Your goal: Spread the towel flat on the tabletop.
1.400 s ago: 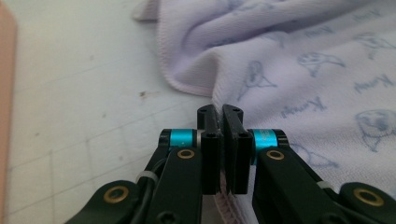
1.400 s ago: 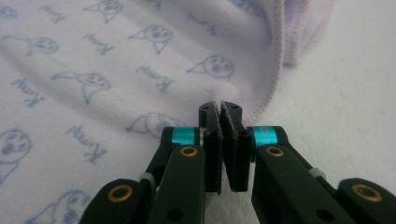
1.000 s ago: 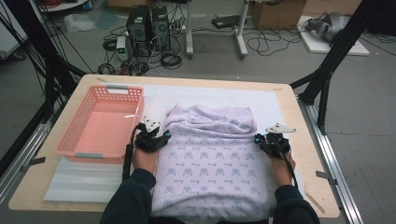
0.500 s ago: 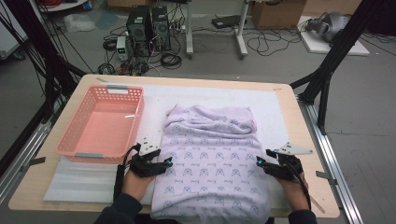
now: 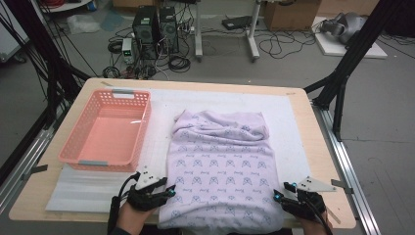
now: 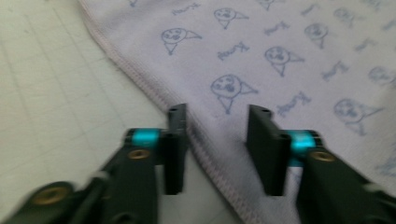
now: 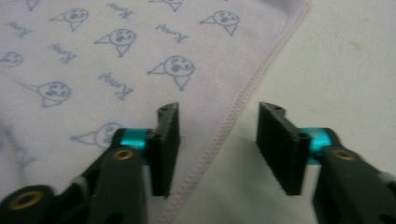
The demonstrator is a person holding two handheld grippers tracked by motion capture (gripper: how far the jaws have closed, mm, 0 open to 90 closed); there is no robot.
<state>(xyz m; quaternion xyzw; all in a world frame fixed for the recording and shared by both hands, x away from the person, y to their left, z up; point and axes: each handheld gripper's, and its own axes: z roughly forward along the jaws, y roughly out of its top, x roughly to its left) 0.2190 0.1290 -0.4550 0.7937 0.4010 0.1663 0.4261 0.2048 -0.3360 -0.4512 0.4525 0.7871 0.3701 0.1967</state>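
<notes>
A lilac cloth (image 5: 220,161) printed with small blue figures lies flat on the table, its far end bunched into folds. My left gripper (image 5: 169,191) sits at the cloth's near left edge. Its jaws (image 6: 217,116) have just been closing and stand open astride the stitched hem (image 6: 154,88). My right gripper (image 5: 280,196) is at the near right edge, jaws (image 7: 217,112) also just closing, still open. The hem (image 7: 243,102) runs between them, with one pad over the cloth (image 7: 116,56) and the other over the bare mat.
A pink plastic basket (image 5: 73,142) stands empty to the left of the cloth. A white mat (image 5: 88,191) covers the wooden table (image 5: 323,161). Black frame legs, computers and cables sit on the floor beyond the far edge.
Both hands have drawn back along the cloth's side edges, from near its folded far part to the near corners by the table's front edge.
</notes>
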